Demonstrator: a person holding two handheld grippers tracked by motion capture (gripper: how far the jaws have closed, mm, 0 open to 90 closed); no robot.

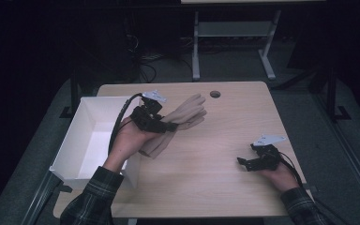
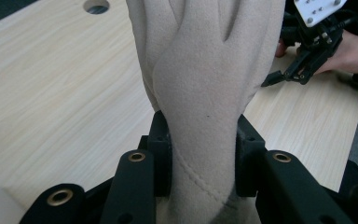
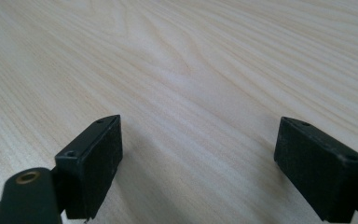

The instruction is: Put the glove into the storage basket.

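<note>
My left gripper (image 2: 204, 158) has its jaws clamped on a beige glove (image 2: 205, 79), one pad pressing each side of the narrow wrist part. From that pinch the glove runs straight ahead of my jaws, widening into the palm and then the fingers, which spread apart at the far end. The cloth is soft and matte, like suede or felt, with a curved stitched seam just behind my jaws and a tiny dark speck on the palm. In the high view the glove (image 1: 180, 119) lies out beyond my left gripper (image 1: 166, 126) over the pale wooden table (image 1: 215, 178), cuff end trailing back under my left hand (image 1: 129, 140).

My right gripper (image 1: 243, 162) rests low over the table with its jaws wide apart and bare wood between them (image 3: 200, 154).

Behind and outside my left jaws sits an open white box (image 1: 82, 136) at the table's left edge, its near wall just beside my left hand. Ahead of the glove's fingertips is a round hole (image 1: 215, 94) near the table's far edge. Between my two grippers the wood is a broad open stretch.
</note>
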